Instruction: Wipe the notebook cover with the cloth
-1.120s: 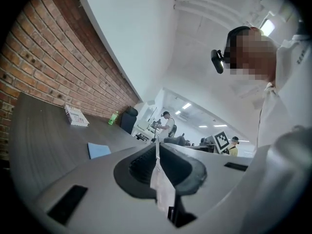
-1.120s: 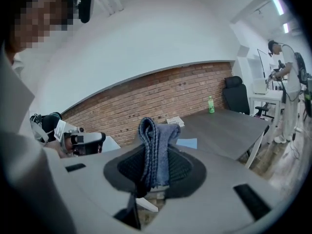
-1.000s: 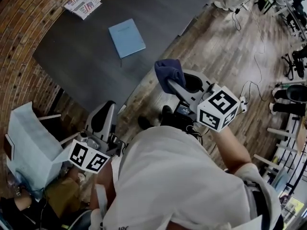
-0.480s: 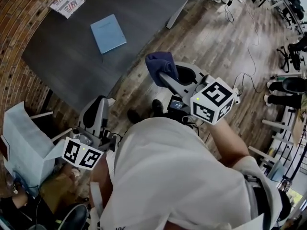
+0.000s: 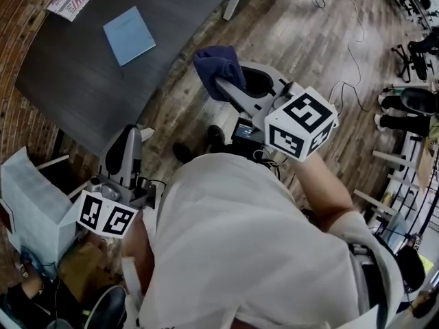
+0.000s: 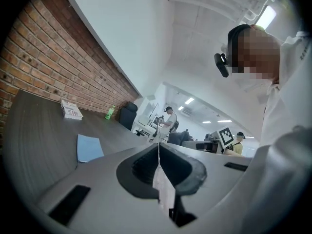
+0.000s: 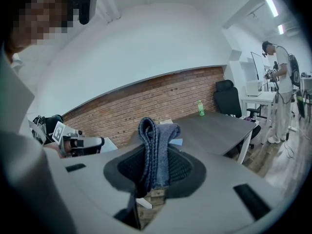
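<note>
A light blue notebook (image 5: 129,35) lies flat on the dark grey table (image 5: 75,81), at the upper left of the head view. Both grippers hang over the wooden floor, short of the table's near edge. My right gripper (image 5: 221,82) is shut on a dark blue cloth (image 5: 218,64), which stands folded up out of its jaws (image 7: 156,147). My left gripper (image 5: 127,137) is lower left, shut with nothing in it (image 6: 158,150). The left gripper view shows the notebook (image 6: 88,147) ahead and to the left.
A magazine (image 5: 70,1) lies at the table's far corner, and a green bottle (image 6: 110,112) stands further back. A white bag (image 5: 34,204) sits at lower left. Office chairs (image 5: 418,101) and cables are at the right. A person (image 7: 279,94) stands by a desk.
The table and notebook have slid toward the upper left of the head view. The right gripper still holds the cloth; both grippers have shifted slightly left in the view.
</note>
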